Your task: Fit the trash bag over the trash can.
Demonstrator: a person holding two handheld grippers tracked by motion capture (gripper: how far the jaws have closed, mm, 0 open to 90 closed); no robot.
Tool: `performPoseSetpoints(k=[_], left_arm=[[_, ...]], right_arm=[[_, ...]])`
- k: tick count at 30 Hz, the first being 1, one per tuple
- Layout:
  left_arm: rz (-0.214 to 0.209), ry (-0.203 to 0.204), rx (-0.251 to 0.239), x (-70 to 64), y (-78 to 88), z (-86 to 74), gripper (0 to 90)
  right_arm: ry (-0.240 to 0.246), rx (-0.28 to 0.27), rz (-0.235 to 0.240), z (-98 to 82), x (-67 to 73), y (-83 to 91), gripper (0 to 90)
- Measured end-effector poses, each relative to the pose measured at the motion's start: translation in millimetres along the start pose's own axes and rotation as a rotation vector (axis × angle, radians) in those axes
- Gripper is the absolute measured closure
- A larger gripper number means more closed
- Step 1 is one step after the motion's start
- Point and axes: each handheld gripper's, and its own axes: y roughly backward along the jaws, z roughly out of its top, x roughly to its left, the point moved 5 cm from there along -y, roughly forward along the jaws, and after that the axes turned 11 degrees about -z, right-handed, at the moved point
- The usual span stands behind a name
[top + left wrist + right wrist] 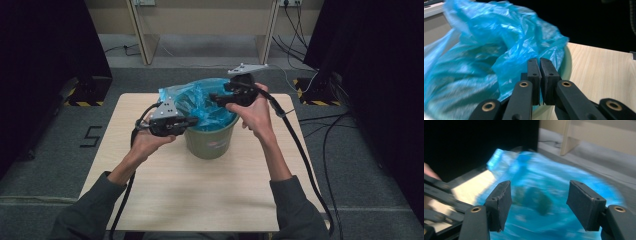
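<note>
A green bin (210, 142) stands near the middle of the desk (200, 195), lined with a blue bag (200, 102) whose loose plastic rises above the rim. A reddish label on the bin's front is too small to read.

Your left tongs (187, 121) sit at the bin's near-left rim. In the left gripper view, the left tongs (540, 72) are pressed together with the bag (499, 50) bunched right against them; whether plastic is caught between the jaws cannot be told.

Your right tongs (216, 97) hang over the bin's far-right side, above the bag. In the right gripper view, the right tongs (541, 205) are spread wide, with the blurred bag (544, 185) showing between the jaws and nothing gripped.

A black mark shaped like a "5" (91, 136) lies on the floor left of the desk.
</note>
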Motion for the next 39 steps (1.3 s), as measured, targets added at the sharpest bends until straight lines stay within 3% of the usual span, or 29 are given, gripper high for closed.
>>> performPoseSetpoints(k=[2, 4, 6, 11, 14, 17, 19, 23, 27, 30, 39], left_arm=[[-0.006, -0.006, 0.004, -3.4, -6.5, 2.3, 85.9], [-0.011, -0.013, 0.010, -5.9, -11.2, 3.7, 85.6], [-0.024, -0.023, 0.016, -9.0, -15.4, 4.8, 84.2], [-0.041, -0.014, -0.012, -11.3, -10.1, 7.8, 75.5], [-0.034, 0.030, -0.054, -4.0, 2.3, 9.7, 60.9], [-0.018, 0.101, -0.129, 11.3, 21.0, 11.5, 49.1], [0.013, 0.142, -0.149, 21.5, 29.8, 10.0, 42.7], [0.076, 0.187, -0.107, 41.9, 37.7, -2.1, 40.9], [0.140, 0.182, -0.026, 50.1, 33.1, -16.4, 38.2], [0.169, 0.174, 0.018, 54.8, 29.4, -25.6, 36.9], [0.180, 0.207, 0.016, 70.1, 31.8, -35.3, 37.7]], right_arm=[[-0.006, 0.009, 0.043, 0.1, 13.2, -7.8, 35.8], [0.004, 0.024, 0.054, -0.8, 20.8, -14.2, 36.3], [0.012, 0.037, 0.077, -3.2, 27.8, -21.2, 42.3], [0.131, 0.092, 0.044, -15.1, 22.9, -26.5, 78.0], [0.185, 0.102, -0.014, -19.8, 11.5, -15.3, 86.3], [0.175, 0.084, -0.033, -26.1, -2.7, 1.9, 88.6], [0.161, 0.074, -0.054, -33.5, -13.4, 14.4, 89.2], [0.138, 0.066, -0.083, -54.4, -32.2, 37.5, 89.6], [0.101, 0.073, -0.111, -76.2, -49.1, 50.6, 89.5], [0.065, 0.090, -0.126, -92.4, -61.6, 52.5, 88.8], [0.025, 0.167, -0.169, -121.9, -85.5, 30.0, 87.9]])
